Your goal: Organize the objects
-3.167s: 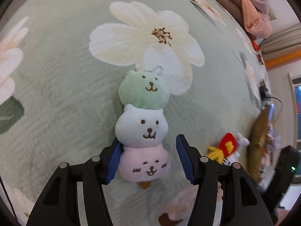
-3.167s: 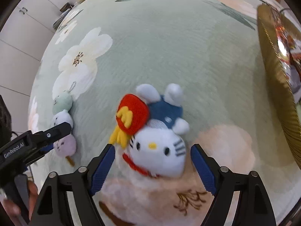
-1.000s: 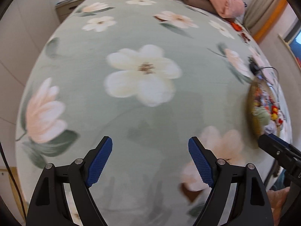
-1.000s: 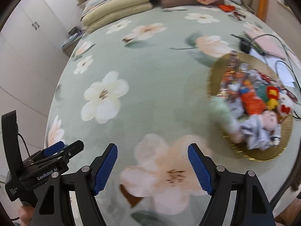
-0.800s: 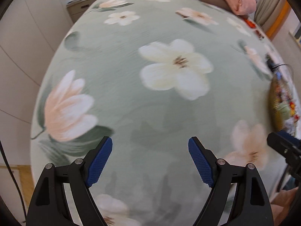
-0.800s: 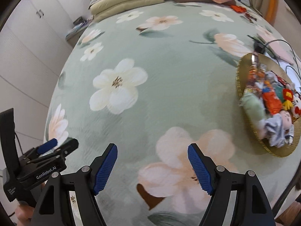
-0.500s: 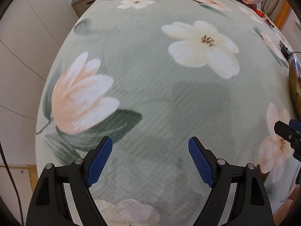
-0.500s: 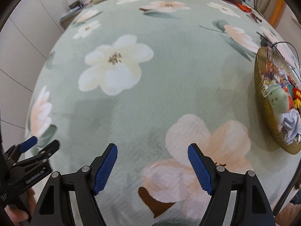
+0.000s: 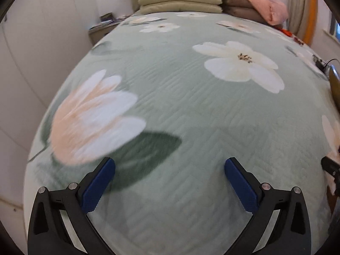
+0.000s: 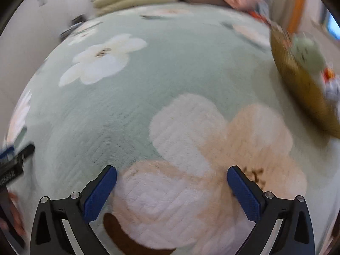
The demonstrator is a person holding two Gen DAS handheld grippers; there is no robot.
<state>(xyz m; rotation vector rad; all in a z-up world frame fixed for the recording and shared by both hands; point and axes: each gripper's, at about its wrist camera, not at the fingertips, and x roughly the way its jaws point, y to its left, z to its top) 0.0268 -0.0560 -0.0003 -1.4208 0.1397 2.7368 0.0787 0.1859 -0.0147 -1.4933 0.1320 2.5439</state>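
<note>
Both claws are opening wide over the bed point(image 9: 191, 106), nothing between them: left claw point(image 9: 170, 182), right claw point(image 10: 172, 186). Only the right view catches the basket point(image 10: 297, 85) of toys (blurred, cut off at the edge).

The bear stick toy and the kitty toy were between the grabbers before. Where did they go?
Both toys were let go. The green bear head now shows in the gold basket; the kitty is too blurred to pick out. The left gripper and right gripper are empty, jaws opening, over the bedspread, which looks unchanged.
</note>
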